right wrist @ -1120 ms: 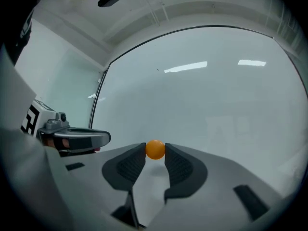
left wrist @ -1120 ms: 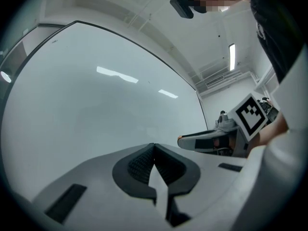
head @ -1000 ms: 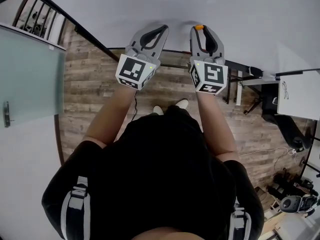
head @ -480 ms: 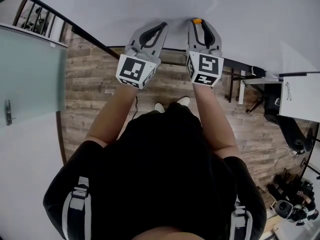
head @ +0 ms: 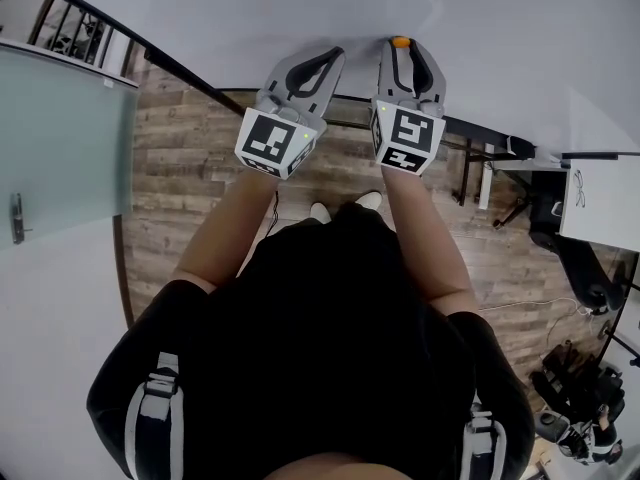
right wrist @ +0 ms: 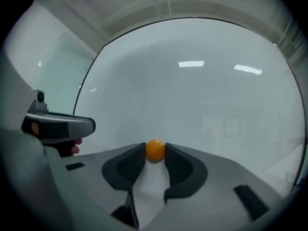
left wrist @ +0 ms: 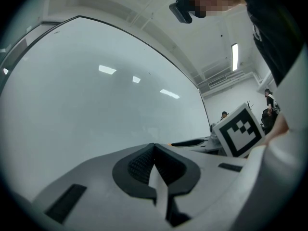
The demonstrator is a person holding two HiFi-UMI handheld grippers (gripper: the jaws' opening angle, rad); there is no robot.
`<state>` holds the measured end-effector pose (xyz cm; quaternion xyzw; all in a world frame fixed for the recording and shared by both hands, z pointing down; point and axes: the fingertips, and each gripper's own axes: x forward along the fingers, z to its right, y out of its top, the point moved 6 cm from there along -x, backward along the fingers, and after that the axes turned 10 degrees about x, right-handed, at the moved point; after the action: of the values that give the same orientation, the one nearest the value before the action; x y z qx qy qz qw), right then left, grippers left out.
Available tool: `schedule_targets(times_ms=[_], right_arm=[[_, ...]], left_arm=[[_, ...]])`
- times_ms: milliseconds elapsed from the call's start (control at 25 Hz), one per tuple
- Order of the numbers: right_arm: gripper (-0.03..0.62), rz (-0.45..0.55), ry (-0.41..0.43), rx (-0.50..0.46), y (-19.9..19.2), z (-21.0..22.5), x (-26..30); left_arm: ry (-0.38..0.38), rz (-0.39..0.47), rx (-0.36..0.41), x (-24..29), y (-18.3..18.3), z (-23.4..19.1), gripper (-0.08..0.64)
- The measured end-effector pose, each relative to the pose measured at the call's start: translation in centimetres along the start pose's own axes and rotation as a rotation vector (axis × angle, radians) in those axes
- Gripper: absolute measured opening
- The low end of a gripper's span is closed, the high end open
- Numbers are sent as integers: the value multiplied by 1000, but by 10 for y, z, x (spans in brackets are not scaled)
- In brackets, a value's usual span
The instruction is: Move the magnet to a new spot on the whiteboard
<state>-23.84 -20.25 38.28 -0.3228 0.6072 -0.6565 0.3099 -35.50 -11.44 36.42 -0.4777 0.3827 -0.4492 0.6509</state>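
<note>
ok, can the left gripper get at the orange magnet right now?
Probably not. The right gripper is clamped on the magnet from both sides at the whiteboard, covering its flanks. The left gripper sits alongside with jaws together.

A wood-plank floor [head: 190, 168] runs below, seen from above. At the left stands a frosted glass door [head: 60, 138] with a dark handle [head: 14, 218], and far left beyond it are dark railing bars [head: 70, 23]. The person wears a black top [head: 330, 338] and white shoes [head: 367, 202]. At the right sits a white desk [head: 600, 193], with a black chair [head: 580, 258] near it and a thin cable [head: 530, 303] lying on the floor. Dark equipment [head: 575, 408] clutters the near right corner. A strip light [left wrist: 234, 57] glows on the ceiling, and a person [left wrist: 268, 97] stands far off at the right.
</note>
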Motion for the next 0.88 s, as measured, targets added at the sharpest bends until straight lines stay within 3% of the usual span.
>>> schedule_targets(times_ms=[200, 560, 880], right_arm=[[123, 18, -65, -3, -1, -3, 2], [135, 23, -97, 19, -1, -7, 5], [147, 11, -84, 47, 2, -5, -4]], left_arm=[[15, 4, -9, -1, -1, -4, 3], [59, -32, 3, 6, -7, -15, 3], [30, -25, -9, -1, -5, -8, 3]])
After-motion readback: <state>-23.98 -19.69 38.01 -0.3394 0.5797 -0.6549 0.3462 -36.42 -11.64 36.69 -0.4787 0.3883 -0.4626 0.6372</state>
